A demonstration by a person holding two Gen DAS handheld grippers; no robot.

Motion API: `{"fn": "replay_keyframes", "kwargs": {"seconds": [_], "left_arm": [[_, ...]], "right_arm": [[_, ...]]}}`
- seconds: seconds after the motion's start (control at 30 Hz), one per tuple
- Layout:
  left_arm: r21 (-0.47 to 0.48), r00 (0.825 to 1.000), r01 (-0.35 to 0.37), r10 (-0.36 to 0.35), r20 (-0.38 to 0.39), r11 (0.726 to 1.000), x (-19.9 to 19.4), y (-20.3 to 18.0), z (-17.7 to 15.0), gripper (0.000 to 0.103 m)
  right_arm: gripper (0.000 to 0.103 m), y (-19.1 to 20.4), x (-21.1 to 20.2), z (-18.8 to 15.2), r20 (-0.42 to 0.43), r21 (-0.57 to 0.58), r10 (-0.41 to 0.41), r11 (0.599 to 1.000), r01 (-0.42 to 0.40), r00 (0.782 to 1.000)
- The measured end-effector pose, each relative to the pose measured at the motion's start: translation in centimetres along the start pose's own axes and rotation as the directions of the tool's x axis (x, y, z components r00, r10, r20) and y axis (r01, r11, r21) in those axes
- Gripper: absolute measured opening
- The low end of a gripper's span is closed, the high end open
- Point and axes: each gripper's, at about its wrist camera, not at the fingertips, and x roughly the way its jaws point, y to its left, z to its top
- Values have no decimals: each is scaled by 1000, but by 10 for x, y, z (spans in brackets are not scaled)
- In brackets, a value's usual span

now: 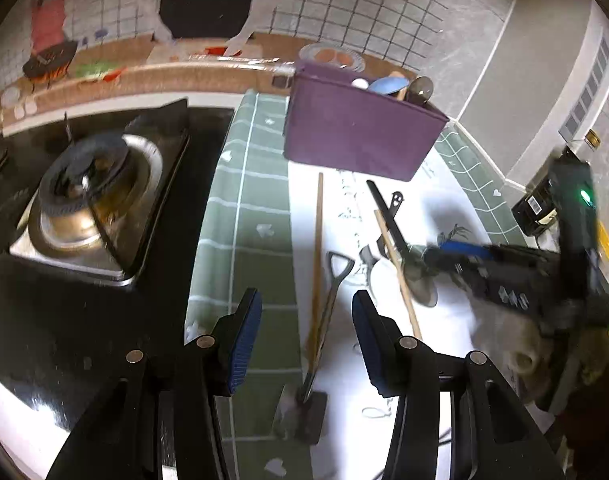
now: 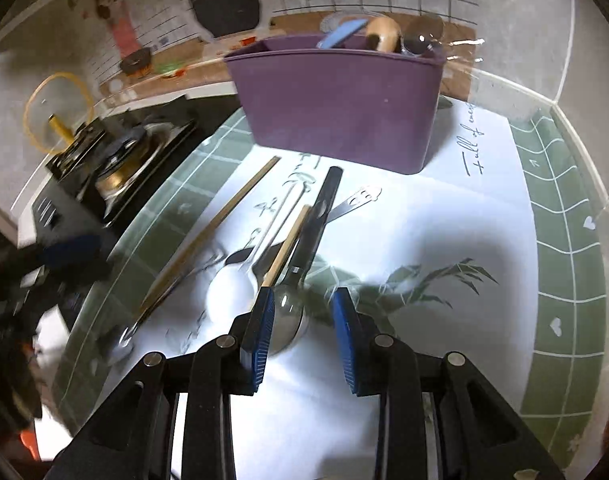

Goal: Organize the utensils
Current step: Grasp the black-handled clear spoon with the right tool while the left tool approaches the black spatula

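Off to the far side of my left claw sits the gas burner, well clear, so nothing there is in my way. That claw stands wide with nothing in it, and I have it angled down over the small shovel-shaped utensil and the long wooden chopstick beside it, both lying lengthwise between my fingers, I judge for a pick from above. Ahead of both claws stands the purple holder, already carrying a few handles, near enough that each lift is a short trip. My right claw is about half open and empty too; the steel spoon has its bowl between the blue pads, unpinched, with the white spoon and second chopstick just left of it.
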Motion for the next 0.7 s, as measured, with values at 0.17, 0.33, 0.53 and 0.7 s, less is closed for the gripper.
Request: {"fn": "replay_keyframes", "kwargs": {"seconds": [0.17,0.33,0.53,0.7], "left_arm": [[-18,1000,-3,3,4,1000,-3,8,-5,48],[-8,1000,-5,5,-11,1000,-1,12,-8,48],[-14,999,-3,3,-38,1000,7,12,-8,48],[-8,998,-29,28,-49,1000,14,7,-7,48]], "right_arm": [[18,0,24,20,5,37,-22,999,22,1000],[16,4,39,32,2,26,-63,998,63,998],[15,8,48,34,1,7,-74,997,74,997],[13,10,44,29,-16,-37,-72,997,71,997]]}}
